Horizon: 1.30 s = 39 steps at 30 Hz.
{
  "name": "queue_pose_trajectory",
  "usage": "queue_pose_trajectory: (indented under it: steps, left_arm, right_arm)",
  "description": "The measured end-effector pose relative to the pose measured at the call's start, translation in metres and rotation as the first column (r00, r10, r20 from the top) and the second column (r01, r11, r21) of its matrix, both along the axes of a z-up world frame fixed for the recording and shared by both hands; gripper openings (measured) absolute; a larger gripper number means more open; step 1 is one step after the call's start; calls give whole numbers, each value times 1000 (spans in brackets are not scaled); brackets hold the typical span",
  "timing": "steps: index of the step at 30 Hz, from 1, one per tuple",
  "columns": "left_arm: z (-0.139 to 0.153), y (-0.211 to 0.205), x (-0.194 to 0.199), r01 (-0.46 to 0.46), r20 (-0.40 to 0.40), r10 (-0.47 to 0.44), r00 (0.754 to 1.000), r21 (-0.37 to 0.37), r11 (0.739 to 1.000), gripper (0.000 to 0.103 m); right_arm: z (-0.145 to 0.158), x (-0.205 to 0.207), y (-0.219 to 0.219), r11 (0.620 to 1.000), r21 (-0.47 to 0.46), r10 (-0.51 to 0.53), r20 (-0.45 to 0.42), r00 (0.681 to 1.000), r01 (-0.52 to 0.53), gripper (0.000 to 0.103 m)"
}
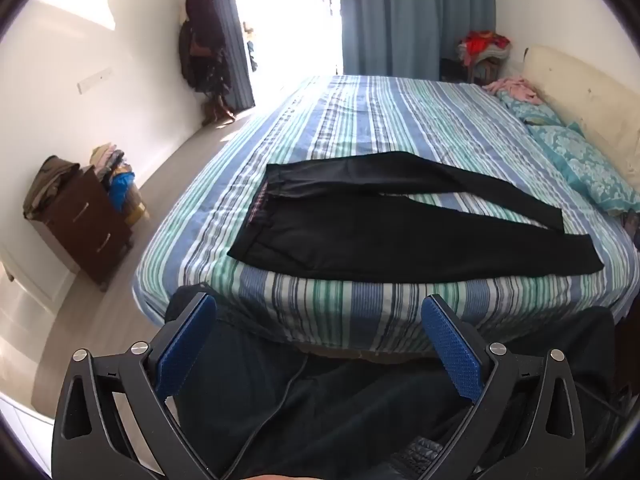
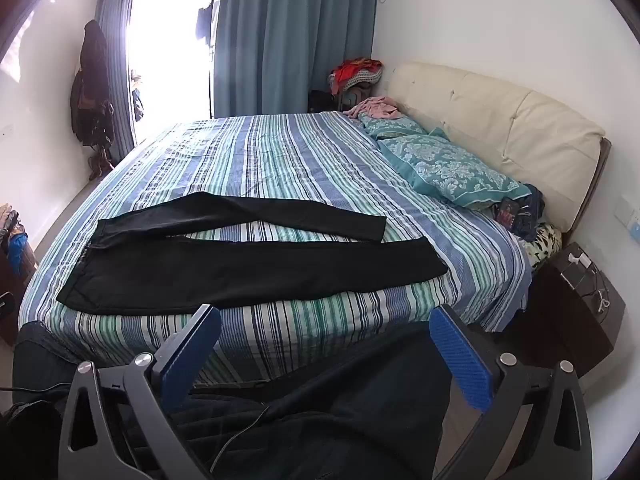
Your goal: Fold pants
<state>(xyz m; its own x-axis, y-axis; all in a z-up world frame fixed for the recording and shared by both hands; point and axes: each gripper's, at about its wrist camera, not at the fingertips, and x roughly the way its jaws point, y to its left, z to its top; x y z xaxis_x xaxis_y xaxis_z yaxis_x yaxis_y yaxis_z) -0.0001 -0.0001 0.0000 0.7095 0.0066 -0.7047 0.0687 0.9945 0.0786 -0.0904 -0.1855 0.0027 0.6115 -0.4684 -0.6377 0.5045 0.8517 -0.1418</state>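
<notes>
Black pants [image 1: 360, 236] [image 2: 224, 268] lie flat on the striped bedsheet [image 1: 380, 120] [image 2: 280, 160] near the bed's front edge. The waistband is at the left and both legs run to the right, spread in a narrow V. My left gripper [image 1: 318, 312] hangs open in front of the bed edge, short of the pants, with nothing between its blue pads [image 1: 184, 352]. My right gripper [image 2: 326, 324] is likewise open and empty, held before the bed edge below the nearer leg. Dark clothing of the person fills the space under both grippers.
Teal patterned pillows [image 2: 444, 168] and a cream headboard [image 2: 500, 120] line the right side of the bed. A dark nightstand [image 2: 572, 304] stands at the right corner, a brown drawer unit [image 1: 84, 224] piled with clothes at the left. Blue curtains [image 2: 288, 36] hang behind.
</notes>
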Motion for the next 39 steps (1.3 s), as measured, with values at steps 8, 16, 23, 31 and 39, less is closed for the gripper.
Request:
queue_pose_trajectory:
  steps: [8,16,23,31,39]
  left_arm:
    - [-7,5,6,-5,-13,5,1000,-6,1000,103]
    - [-5,2,5,0,-6,0,1000,9,1000,103]
    - [-4,1,5,1,-4,-1,1000,13,1000,103]
    - [-3,1,2,1,-2,-1,1000,16,1000,103]
    - [-3,1,2,3,-1,-3,1000,18,1000,103]
  right_arm:
    - [-1,0,0,1000,-6,0,0,1000,0,103]
    - [2,0,-2,1000,-3,1,-4,1000,-1,103]
    - [-1,2,-1,1000,-7,2,-3,1000,-2,103]
    - [-1,2,0,1000,-7,4,-5,1000,-4,103]
    - [-2,2,2,1000,-7,7,-8,1000,-7,103]
